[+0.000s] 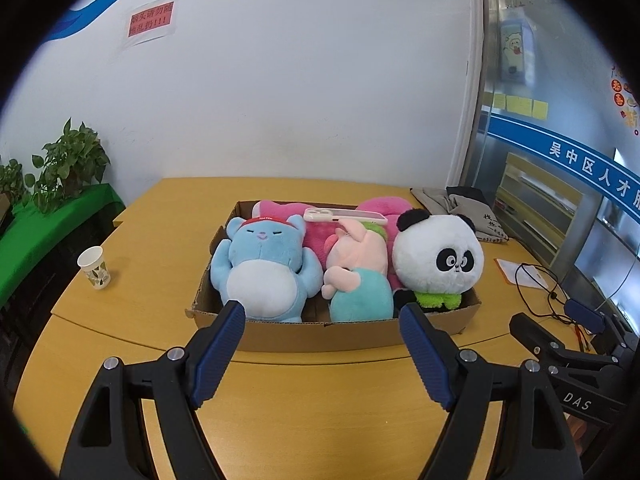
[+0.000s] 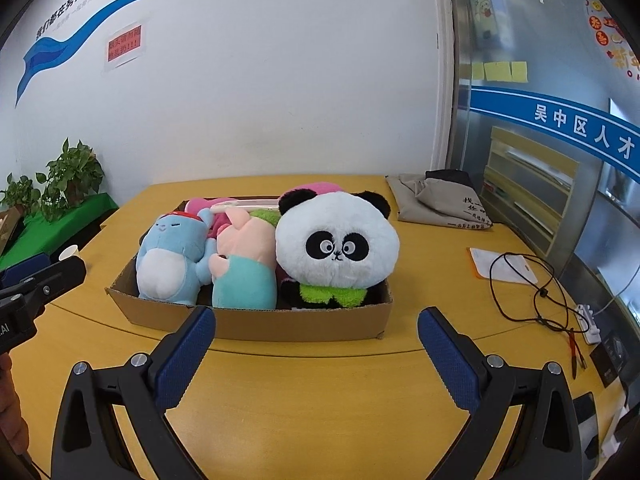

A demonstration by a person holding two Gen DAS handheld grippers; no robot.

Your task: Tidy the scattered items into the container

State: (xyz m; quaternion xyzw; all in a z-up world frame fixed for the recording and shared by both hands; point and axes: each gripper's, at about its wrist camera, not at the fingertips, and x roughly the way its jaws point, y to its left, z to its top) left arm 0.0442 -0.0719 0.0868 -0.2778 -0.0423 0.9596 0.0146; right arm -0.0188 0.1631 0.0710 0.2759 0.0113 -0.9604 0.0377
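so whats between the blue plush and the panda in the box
The pink pig plush in a teal outfit lies between the blue plush and the panda; both wrist views show it.

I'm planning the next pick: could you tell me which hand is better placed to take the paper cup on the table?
Left, probably. The paper cup stands left of the cardboard box, on the left gripper's side; both grippers are open and empty.
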